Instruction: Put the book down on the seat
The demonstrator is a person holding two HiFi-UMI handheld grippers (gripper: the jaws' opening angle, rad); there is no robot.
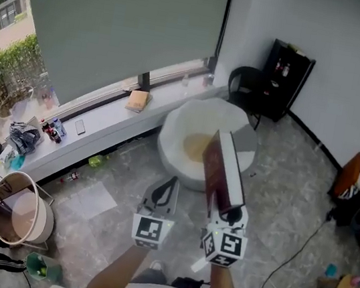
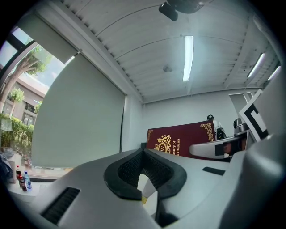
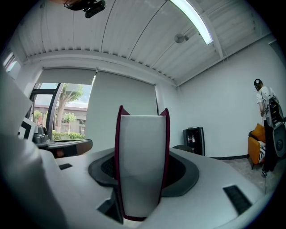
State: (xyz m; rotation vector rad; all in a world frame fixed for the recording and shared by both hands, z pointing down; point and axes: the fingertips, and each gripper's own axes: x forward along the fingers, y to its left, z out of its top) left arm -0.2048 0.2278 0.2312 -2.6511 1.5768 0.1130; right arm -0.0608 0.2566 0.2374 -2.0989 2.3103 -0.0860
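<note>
Two grippers up: right gripper (image 1: 225, 211) clamped on the maroon book (image 1: 222, 170), spine-down, midair at the near edge of the round white seat (image 1: 182, 121). Left gripper (image 1: 161, 196) closed, empty.

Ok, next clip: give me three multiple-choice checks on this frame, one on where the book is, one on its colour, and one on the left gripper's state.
1. Where is the book?
A. on the floor
B. held in the right gripper
C. on the black shelf

2. What colour is its cover?
A. green
B. blue
C. maroon

3. How is the left gripper?
A. shut, with nothing in it
B. wide open around a bottle
C. shut on a cup

Answers:
1 B: the right gripper view shows the jaws pressed on both covers, and the book has not yet reached the white seat ahead.
2 C: the left gripper view shows a dark red cover with gold print.
3 A: its tips meet with nothing between them.
</note>
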